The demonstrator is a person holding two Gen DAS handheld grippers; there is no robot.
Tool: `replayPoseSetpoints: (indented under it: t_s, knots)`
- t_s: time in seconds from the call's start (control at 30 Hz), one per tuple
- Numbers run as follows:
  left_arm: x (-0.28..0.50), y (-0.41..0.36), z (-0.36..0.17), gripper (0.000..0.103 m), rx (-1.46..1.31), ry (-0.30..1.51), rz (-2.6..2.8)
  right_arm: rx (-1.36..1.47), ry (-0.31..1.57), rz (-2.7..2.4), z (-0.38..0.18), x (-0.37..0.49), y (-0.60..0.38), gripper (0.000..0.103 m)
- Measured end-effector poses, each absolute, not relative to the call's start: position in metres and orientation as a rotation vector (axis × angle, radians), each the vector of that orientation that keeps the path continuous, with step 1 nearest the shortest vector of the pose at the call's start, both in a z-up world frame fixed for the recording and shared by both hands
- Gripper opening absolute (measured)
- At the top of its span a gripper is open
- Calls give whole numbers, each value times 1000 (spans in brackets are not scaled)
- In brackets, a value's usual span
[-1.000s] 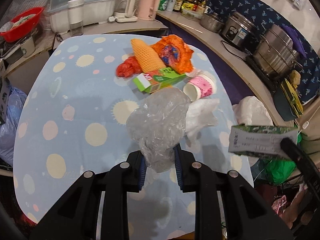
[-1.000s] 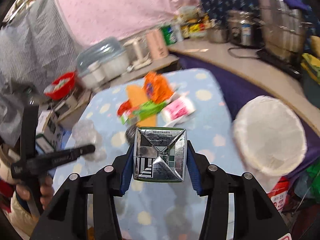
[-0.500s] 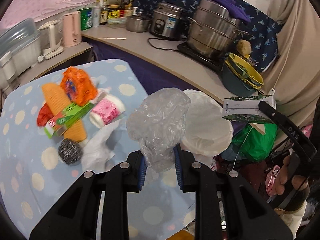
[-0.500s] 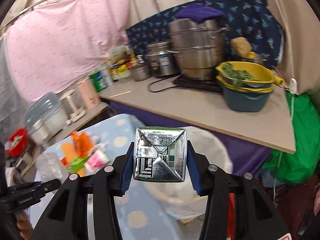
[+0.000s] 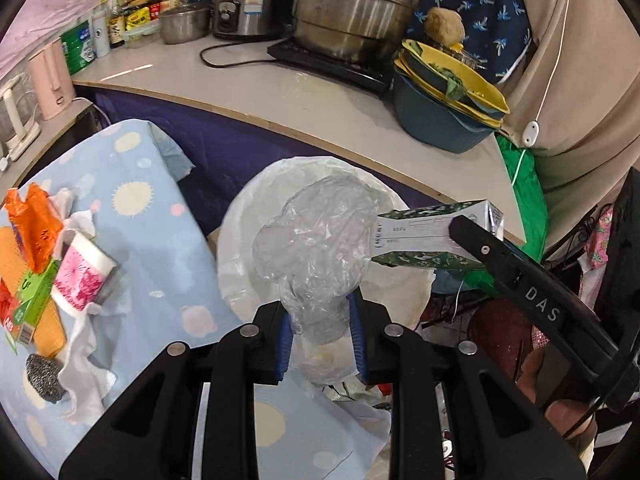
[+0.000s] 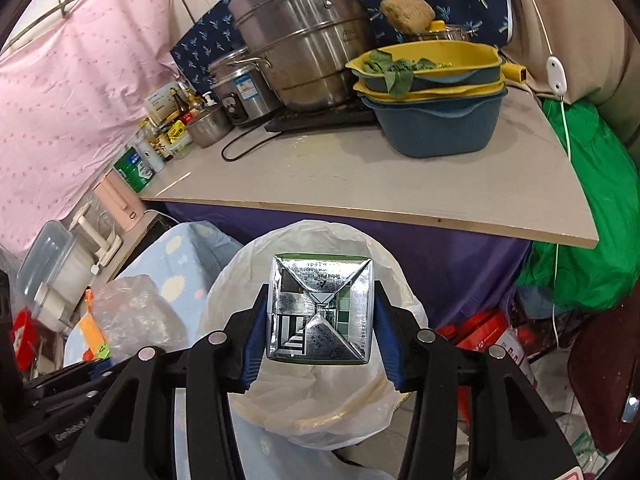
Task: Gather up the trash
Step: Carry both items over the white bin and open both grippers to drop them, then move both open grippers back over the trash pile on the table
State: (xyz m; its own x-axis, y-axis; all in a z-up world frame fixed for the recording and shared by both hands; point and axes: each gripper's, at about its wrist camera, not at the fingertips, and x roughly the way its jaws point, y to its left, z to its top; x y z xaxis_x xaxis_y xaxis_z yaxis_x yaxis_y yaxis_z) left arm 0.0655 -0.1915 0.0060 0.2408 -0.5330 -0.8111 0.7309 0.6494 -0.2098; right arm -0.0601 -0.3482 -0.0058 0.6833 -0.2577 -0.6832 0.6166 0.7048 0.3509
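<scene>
Left gripper [image 5: 320,332] clamped on a crumpled clear plastic bag [image 5: 316,240] — jaws pressed against its lower end, the bulk of it billowing up above the white-lined trash bin [image 5: 240,248]. Right gripper [image 6: 320,340] closed on a green-and-white drink carton [image 6: 320,312], silver folded end facing the camera, held right over the bin's open mouth [image 6: 224,300]. From the left wrist view, same carton [image 5: 432,236] seen lying sideways just beside the plastic bag, at the bin's right rim.

Bin standing on the floor just off the right edge of the tabletop [image 5: 160,248], tucked between that edge and the long kitchen counter [image 5: 320,100]. Blue cloth with pale dots covering the tabletop.

More rubbish piled near the tabletop's left edge in the left wrist view: orange wrapper [image 5: 36,224], pink-and-white paper cup [image 5: 80,272] on its side, green box [image 5: 32,300], steel scrubber [image 5: 44,376], white tissue [image 5: 88,360] trailing between cup and scrubber — all touching or overlapping.

On the counter: 2 large steel pots [image 6: 304,36], a rice cooker [image 6: 244,88], stacked yellow and blue basins [image 6: 432,92] with green leaves inside, bottles and tins along the far end. Green bag [image 6: 588,208] slumped past the counter's right end.
</scene>
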Motion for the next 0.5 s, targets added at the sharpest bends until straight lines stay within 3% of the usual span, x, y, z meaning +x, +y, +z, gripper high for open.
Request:
replayPoseSetpoints:
  t_s: [0.03, 0.07, 0.1, 0.2, 0.4, 0.5]
  knots:
    - [66, -195, 5, 25, 230, 1002, -869, 615, 649, -524, -8, -58, -351, 47]
    - [66, -198, 4, 31, 227, 1000, -869, 619, 649, -523, -9, -56, -352, 48]
    - [67, -200, 4, 45, 225, 1002, -873, 621, 639, -530, -8, -56, -352, 48]
    - [69, -198, 10, 67, 200, 974, -860, 601, 607, -546, 4, -55, -352, 49]
    - [69, -185, 36, 80, 182, 883, -822, 565, 526, -542, 38, -65, -341, 61]
    - [72, -171, 46, 80, 150, 870, -802, 555, 503, -527, 50, -69, -333, 65]
